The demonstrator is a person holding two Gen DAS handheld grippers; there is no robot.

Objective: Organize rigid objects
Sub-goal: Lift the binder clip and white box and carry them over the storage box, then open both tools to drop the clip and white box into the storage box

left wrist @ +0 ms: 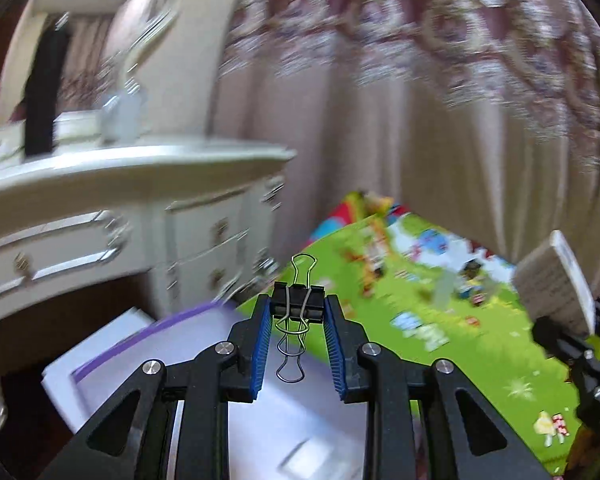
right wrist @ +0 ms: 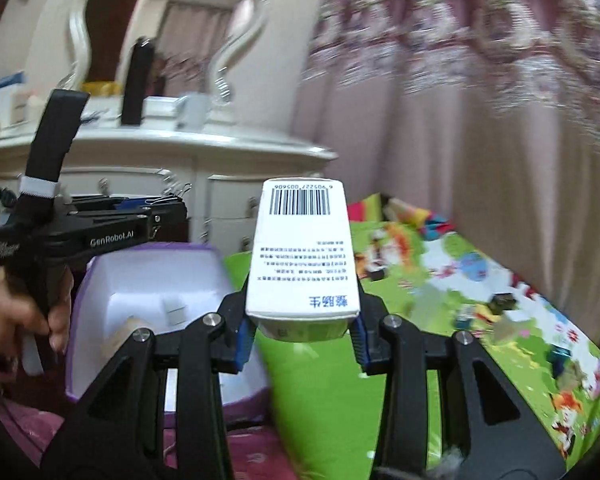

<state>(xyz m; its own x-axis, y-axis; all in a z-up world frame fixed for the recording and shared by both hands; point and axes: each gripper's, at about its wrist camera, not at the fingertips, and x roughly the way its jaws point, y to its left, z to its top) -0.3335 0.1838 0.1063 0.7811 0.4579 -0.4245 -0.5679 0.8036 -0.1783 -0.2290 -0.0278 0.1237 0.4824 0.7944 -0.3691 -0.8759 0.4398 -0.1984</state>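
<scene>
My left gripper [left wrist: 298,304] is shut on a black binder clip [left wrist: 298,300], its wire handles sticking up and down between the blue pads. It hangs over a white box with a purple rim [left wrist: 204,344]. In the right wrist view my right gripper [right wrist: 304,328] is shut on a white carton [right wrist: 302,248] with a barcode and blue print, held upright. The left gripper [right wrist: 172,210] with the clip [right wrist: 176,196] shows at the left there, above the purple-rimmed box [right wrist: 152,280]. The carton [left wrist: 554,284] appears at the right edge of the left wrist view.
A white dresser [left wrist: 132,200] with drawers and a mirror stands behind the box. Pink curtains [left wrist: 420,140] hang at the back. A colourful green play mat [left wrist: 440,320] covers the surface to the right. A person's hand [right wrist: 16,312] holds the left gripper's handle.
</scene>
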